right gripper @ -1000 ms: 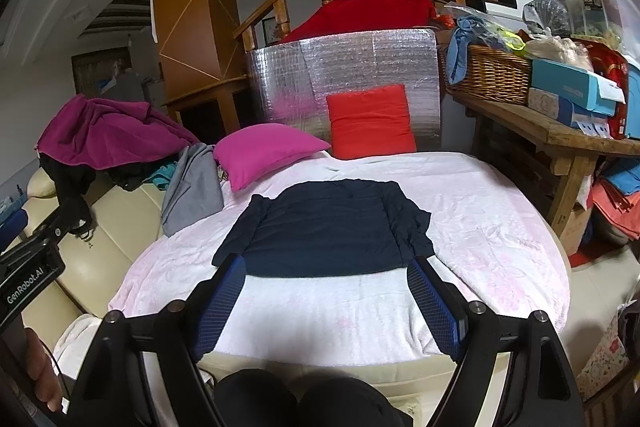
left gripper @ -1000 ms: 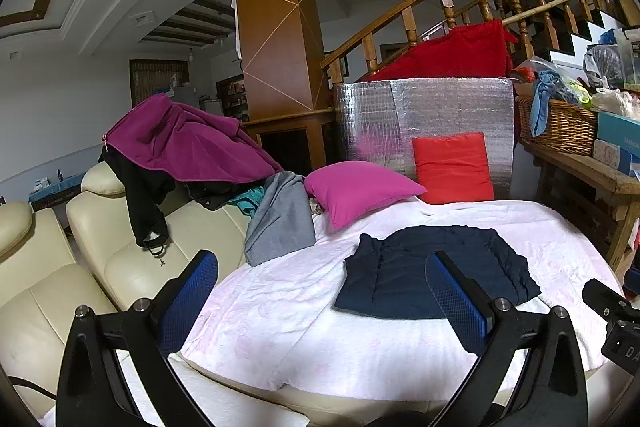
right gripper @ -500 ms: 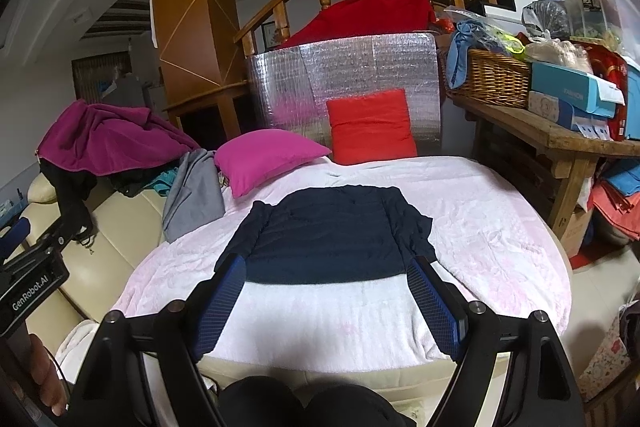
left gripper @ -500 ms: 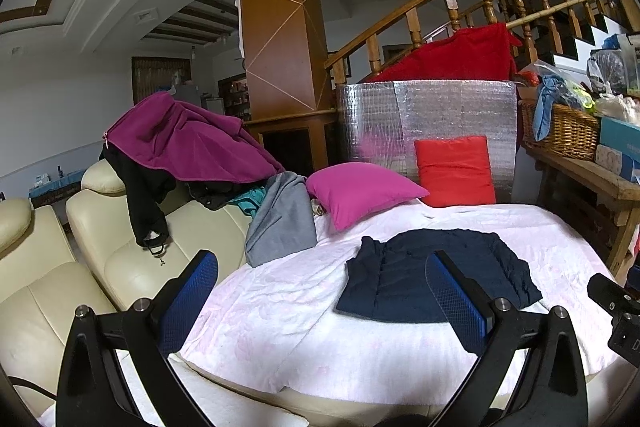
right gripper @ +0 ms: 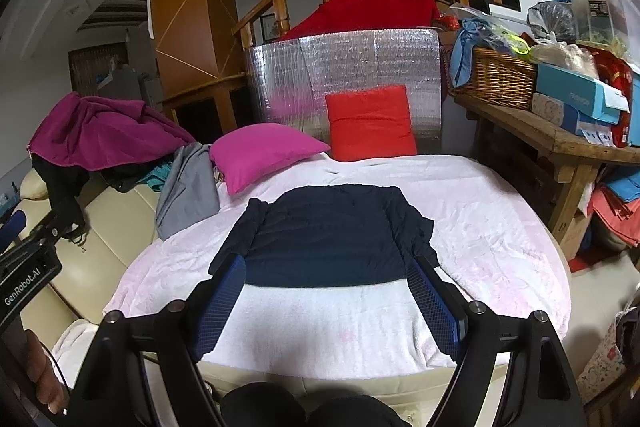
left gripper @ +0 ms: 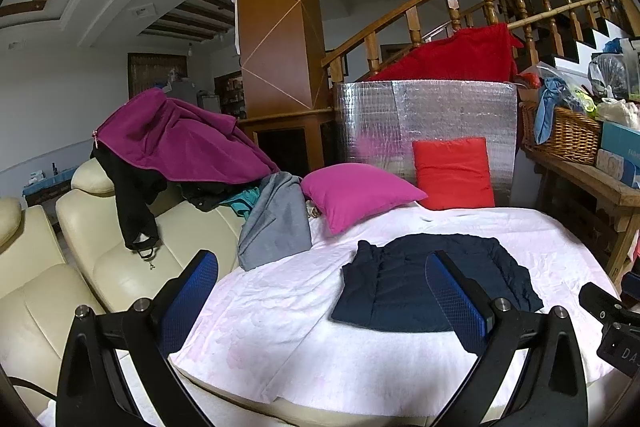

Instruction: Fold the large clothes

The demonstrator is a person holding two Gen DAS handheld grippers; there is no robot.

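A dark navy garment [right gripper: 328,231] lies flat on the round pink-white covered table [right gripper: 492,239], its sleeves folded in along both sides. In the left wrist view the same garment [left gripper: 404,283] sits right of centre. My right gripper [right gripper: 328,301] hovers open over the near table edge, just short of the garment's hem, nothing between its blue pads. My left gripper [left gripper: 324,295] is open too, held off the table's left side with nothing in it. The left gripper's body [right gripper: 24,271] shows at the left edge of the right wrist view.
A magenta pillow [right gripper: 264,151] and a red pillow [right gripper: 370,123] lean at the table's back. Grey, purple and black clothes [left gripper: 176,143] drape over the cream sofa [left gripper: 80,275] at left. A wooden bench [right gripper: 560,143] with a basket and boxes stands at right.
Both grippers have drifted slightly towards the table, so the garment looks a little nearer. The jaws of both stay as wide as before, and the garment has not moved.
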